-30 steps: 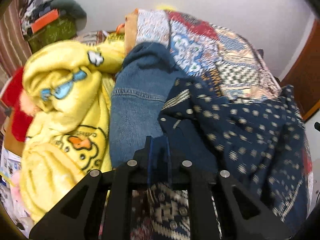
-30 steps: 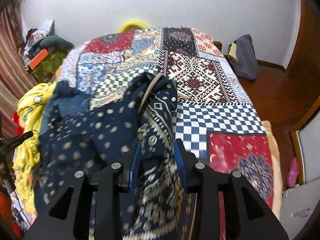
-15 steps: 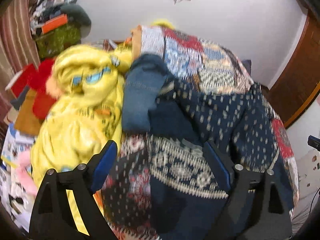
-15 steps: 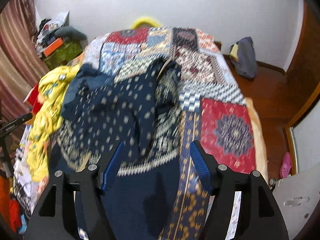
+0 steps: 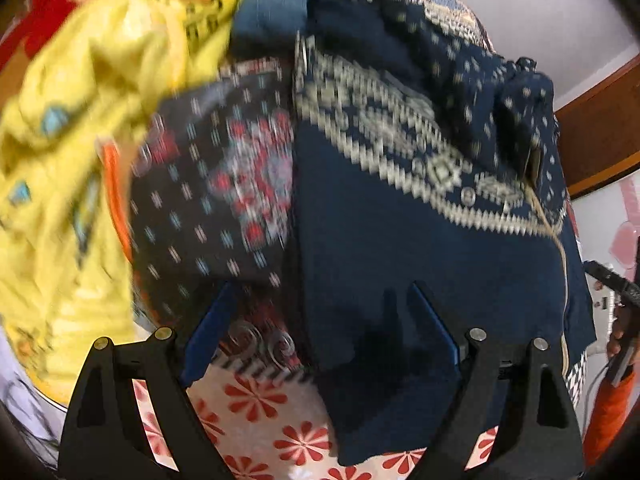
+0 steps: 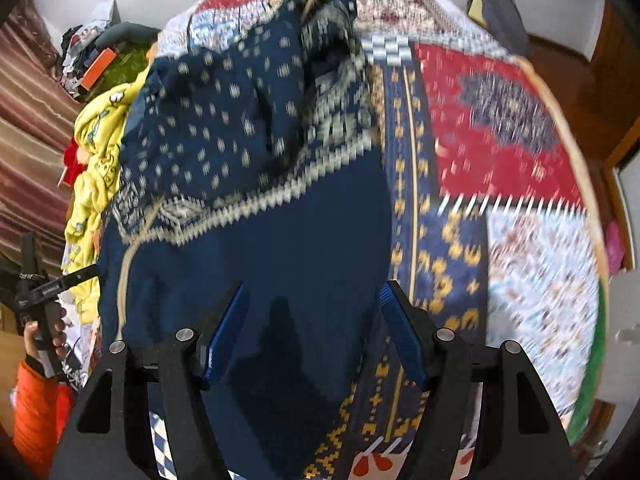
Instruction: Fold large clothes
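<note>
A large navy garment (image 5: 380,260) with a cream zigzag band lies across the patchwork bedspread (image 6: 500,140). Its dotted upper part (image 6: 224,120) is folded back over the band in a loose heap. My left gripper (image 5: 322,292) hangs open above the plain navy lower part, near the garment's left edge, with nothing between its pads. My right gripper (image 6: 313,288) is open too, over the same plain navy cloth (image 6: 280,240) by its right edge, its pads apart from the fabric. Both views are blurred by motion.
A yellow duck-print blanket (image 5: 80,120) and a denim piece (image 5: 272,4) are piled to the garment's left. In the right wrist view a hand in an orange sleeve (image 6: 36,408) holds the left gripper. A dark bag (image 6: 504,12) lies on the floor beyond the bed.
Both grippers were shut on the garment's cloth and have let go and opened wide. They have since pulled back and down toward the near, plain navy end. The dotted part stays folded over.
</note>
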`<state>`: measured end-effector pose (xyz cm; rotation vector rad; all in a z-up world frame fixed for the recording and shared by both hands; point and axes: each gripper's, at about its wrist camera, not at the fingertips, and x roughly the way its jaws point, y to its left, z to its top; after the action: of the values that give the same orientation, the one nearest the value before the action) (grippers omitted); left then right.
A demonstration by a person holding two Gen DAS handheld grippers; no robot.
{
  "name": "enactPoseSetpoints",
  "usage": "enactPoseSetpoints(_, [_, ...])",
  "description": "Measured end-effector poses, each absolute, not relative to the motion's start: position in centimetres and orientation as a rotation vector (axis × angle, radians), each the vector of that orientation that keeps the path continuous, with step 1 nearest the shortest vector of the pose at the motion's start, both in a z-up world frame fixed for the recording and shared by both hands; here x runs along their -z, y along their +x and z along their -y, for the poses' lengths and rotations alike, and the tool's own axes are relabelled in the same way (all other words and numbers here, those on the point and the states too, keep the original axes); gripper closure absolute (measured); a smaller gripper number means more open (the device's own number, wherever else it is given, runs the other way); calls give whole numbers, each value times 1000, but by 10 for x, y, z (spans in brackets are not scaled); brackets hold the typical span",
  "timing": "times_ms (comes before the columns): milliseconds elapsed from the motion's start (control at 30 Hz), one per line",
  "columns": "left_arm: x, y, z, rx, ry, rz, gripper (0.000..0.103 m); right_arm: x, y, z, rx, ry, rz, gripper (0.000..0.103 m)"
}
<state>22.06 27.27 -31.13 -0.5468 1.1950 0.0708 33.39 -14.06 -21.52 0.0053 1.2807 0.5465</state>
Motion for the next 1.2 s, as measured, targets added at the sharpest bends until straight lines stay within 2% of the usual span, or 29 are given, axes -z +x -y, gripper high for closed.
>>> enactPoseSetpoints(267, [337,206,-249,39,-635,-1197,20,224,322,143,-555,48,-1294,37])
enactPoseSetpoints(300, [337,206,-246,52,-638,-1192,24,224,322,142,-569,59,-1291,36])
enactPoseSetpoints(333, [336,204,-243,77,-653,-1186,35,224,320,141,-576,61,-1286,36])
enactPoseSetpoints(400, [334,204,-237,105,-673,-1181,46,224,317,136,-583,37,-1268,39])
enactPoseSetpoints(433, [333,204,-234,109,-669,-1176,54,223,316,134,-591,28,-1255,44])
enactPoseSetpoints(467, [329,204,-231,112,-656,-1171,59,222,315,133,-597,21,-1235,56])
enactPoseSetpoints(500, [326,204,-228,109,-637,-1166,72,222,314,129,-598,12,-1222,62])
enactPoseSetpoints(533, [320,204,-225,104,-611,-1157,83,221,314,127,-599,1,-1213,73])
enactPoseSetpoints(567, [314,204,-222,101,-592,-1145,86,219,315,126,-602,-7,-1198,86])
enactPoseSetpoints(600, [306,205,-219,98,-576,-1125,93,217,316,125,-608,-7,-1181,92])
enactPoseSetpoints(700, [279,207,-220,98,-561,-1050,97,208,318,119,-649,-2,-1147,95])
enactPoseSetpoints(867, [231,214,-227,106,-559,-912,98,179,329,110,-664,30,-1060,96])
enactPoseSetpoints(1200, [158,308,-296,0,-582,-697,100,120,415,101,-582,142,-889,97])
